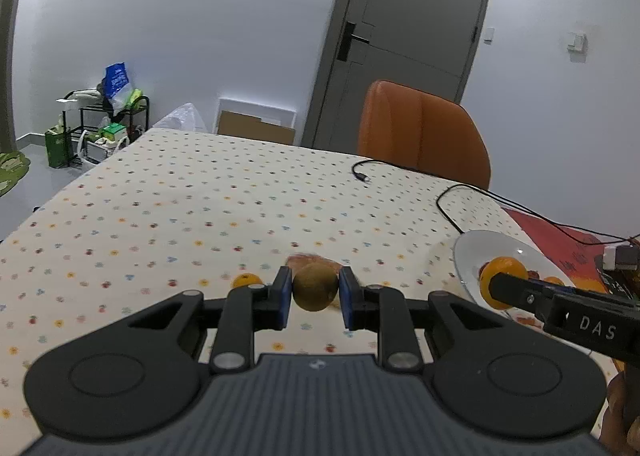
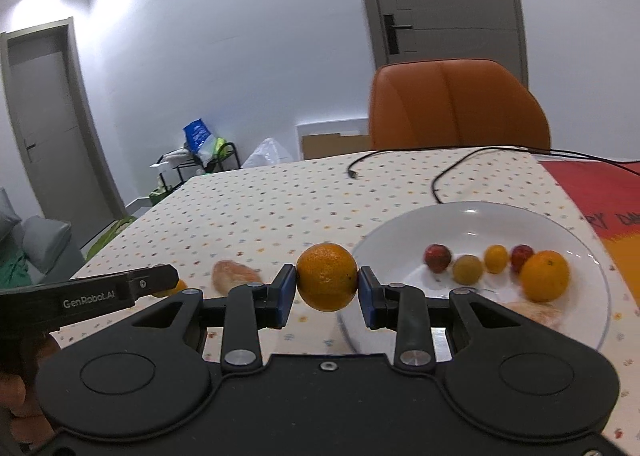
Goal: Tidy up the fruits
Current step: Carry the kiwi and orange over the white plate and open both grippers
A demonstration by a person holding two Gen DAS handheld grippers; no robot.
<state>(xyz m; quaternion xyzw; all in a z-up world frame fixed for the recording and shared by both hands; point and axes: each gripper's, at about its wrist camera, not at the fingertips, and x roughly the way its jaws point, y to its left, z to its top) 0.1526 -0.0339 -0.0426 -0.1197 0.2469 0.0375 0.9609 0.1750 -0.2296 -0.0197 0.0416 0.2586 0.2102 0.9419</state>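
Over the near part of the dotted tablecloth point(image 1: 200, 184), I am holding one fruit in each tool. My left gripper point(image 1: 315, 292) is closing its blue pads on a brownish-green round fruit point(image 1: 315, 288), lifted clear of the cloth as far as I can judge; a small yellow-orange fruit point(image 1: 247, 281) and a pale pinkish piece point(image 1: 316, 261) are lying on the cloth just beyond it. My right gripper point(image 2: 327, 283) is clamping an orange point(image 2: 327, 283), which is hanging at the near left rim of the white plate point(image 2: 472, 216), not yet over its middle. In the plate are lying two red fruits, two small yellow ones, a second orange point(image 2: 545, 276) and something pale at the near side. I judge the step to be carrying fruit to the plate. Next I am needing to move the orange rightward over a bare patch, lower it, then open; the left fruit follows, and round fruit may roll.
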